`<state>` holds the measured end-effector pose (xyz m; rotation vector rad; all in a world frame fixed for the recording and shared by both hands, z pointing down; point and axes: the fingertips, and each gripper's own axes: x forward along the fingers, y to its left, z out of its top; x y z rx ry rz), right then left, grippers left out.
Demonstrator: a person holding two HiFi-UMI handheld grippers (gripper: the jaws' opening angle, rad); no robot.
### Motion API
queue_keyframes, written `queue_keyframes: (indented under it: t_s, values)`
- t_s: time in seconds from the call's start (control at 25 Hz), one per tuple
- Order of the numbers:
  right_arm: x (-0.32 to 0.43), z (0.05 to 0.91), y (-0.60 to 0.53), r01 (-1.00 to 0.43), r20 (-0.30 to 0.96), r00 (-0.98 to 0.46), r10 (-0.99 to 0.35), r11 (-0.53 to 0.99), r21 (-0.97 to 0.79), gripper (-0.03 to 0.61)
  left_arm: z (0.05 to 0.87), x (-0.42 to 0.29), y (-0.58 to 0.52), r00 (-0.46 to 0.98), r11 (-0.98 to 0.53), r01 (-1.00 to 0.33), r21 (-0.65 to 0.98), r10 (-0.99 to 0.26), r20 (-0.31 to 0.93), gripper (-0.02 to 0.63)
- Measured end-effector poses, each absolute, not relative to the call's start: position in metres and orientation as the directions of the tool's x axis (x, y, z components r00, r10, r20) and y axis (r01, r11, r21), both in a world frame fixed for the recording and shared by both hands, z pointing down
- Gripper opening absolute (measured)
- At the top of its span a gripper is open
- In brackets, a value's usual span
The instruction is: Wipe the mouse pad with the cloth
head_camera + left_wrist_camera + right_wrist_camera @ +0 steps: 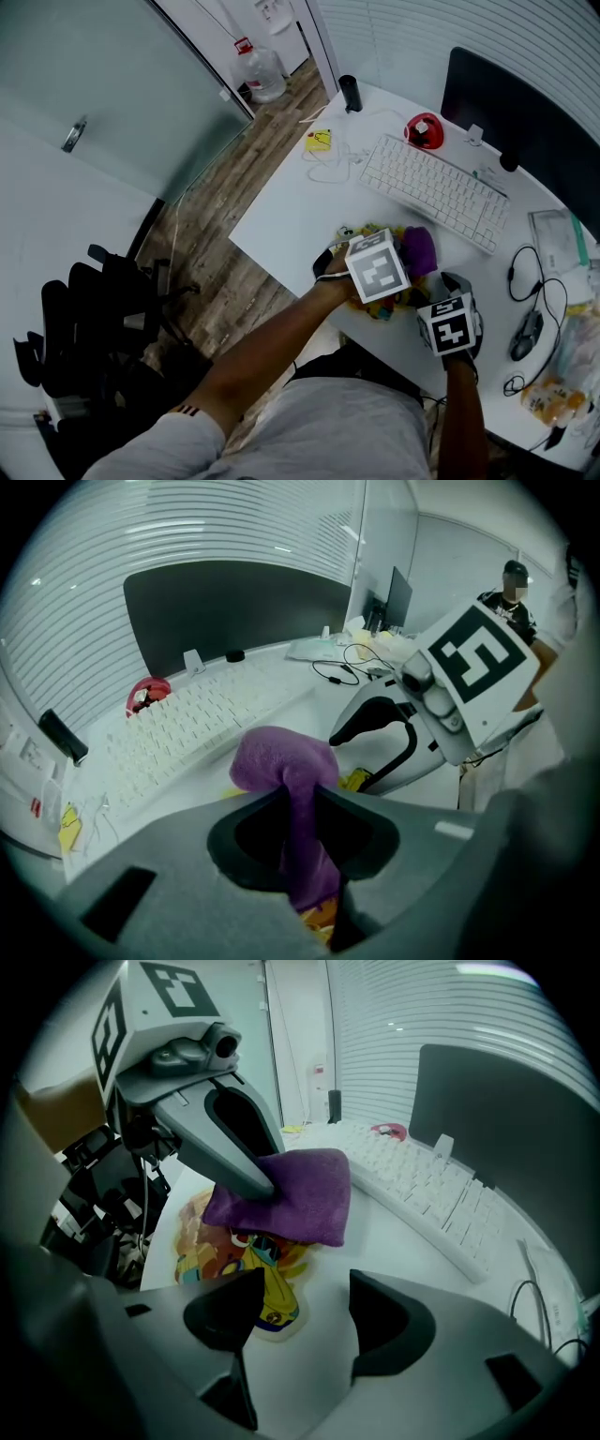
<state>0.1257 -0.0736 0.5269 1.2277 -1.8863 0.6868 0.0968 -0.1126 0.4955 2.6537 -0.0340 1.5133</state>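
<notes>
Left gripper view: near the lower centre, the left gripper (305,803) pinches the purple cloth (281,757).
Right gripper (305,1312) gapes empty above the colourful mouse pad (211,1246), its print half hidden under the cloth; farther off, at upper right, lies the white keyboard (422,1190).

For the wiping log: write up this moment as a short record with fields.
left gripper: shut on the purple cloth
right gripper: open, nothing gripped, pointing at the near edge of the mouse pad
purple cloth: bunched, lying over the mouse pad's far part
mouse pad: colourful, flat on the white desk, in front of the keyboard
</notes>
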Motion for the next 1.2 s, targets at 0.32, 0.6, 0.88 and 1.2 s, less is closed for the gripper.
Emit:
queue_keyframes:
  t_s: [0.32,0.6,0.88,1.2]
  values:
    - [0.127,0.530,-0.074,-0.929,0.831,-0.238,-0.502,0.367,-0.045,0.247,0.521,0.096,-0.115,0.461,-0.991,-0.052,0.125,0.087,0.883,0.081]
    - [0.130,0.531,-0.074,-0.933,0.823,-0.233,-0.518,0.357,-0.039,0.249,0.516,0.047,-0.149,0.459,-0.984,-0.161,0.074,-0.009,0.888,0.081]
    - [0.131,0.532,-0.073,-0.933,0.822,-0.235,-0.519,0.358,-0.041,0.249,0.517,-0.010,-0.165,0.477,-0.947,-0.299,0.118,-0.041,0.878,0.081]
    - [0.131,0.533,-0.073,-0.934,0.818,-0.236,-0.524,0.355,-0.042,0.250,0.520,-0.065,-0.173,0.450,-0.910,-0.402,0.105,-0.096,0.888,0.081]
